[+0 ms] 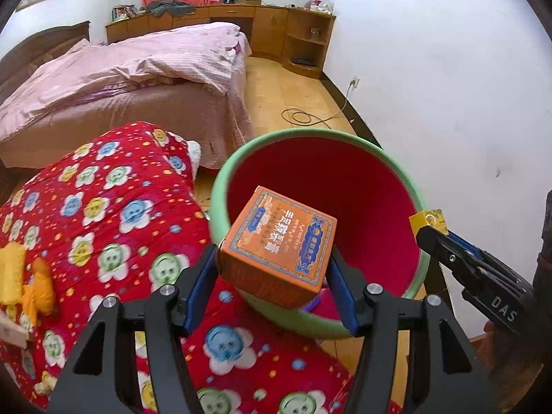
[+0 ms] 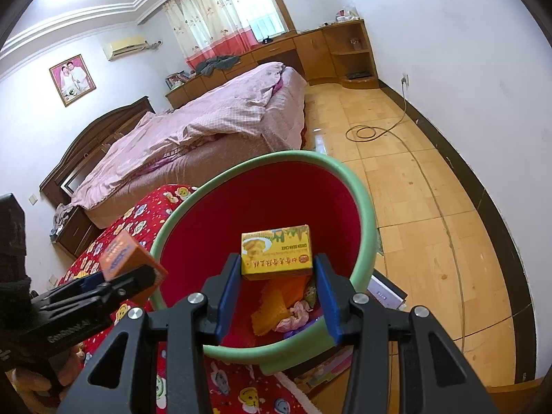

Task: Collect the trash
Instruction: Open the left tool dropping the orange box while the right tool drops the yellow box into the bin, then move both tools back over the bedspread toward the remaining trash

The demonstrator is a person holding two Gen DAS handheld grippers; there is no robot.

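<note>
- The left gripper is clamped on an orange box; its blue pads press the box's two sides, jaws set about middling wide to fit it.
- The orange box is squat and carton-like, with a blue ornate border and printed characters on its top face; it sits tilted, its far corner pointing out beyond the fingertips.
- Just ahead of and below the left gripper stands the bin, round, with a pale green rim and a red inside; the orange box hangs over its near rim.
- The right gripper holds a yellow box between its blue pads, jaws narrower than the left pair.
- The yellow box is small, with a picture of cakes, a green drip pattern along its top edge and a red line of characters on its front.
- It hangs over the bin's mouth; below it, down in the bin, lie an orange mesh scrap and a crumpled pink wrapper.
- To the left of both grippers, touching the bin's side, lies a red quilt printed with flower faces.
- Each gripper shows at the edge of the other's view, close beside it over the bin.
</note>
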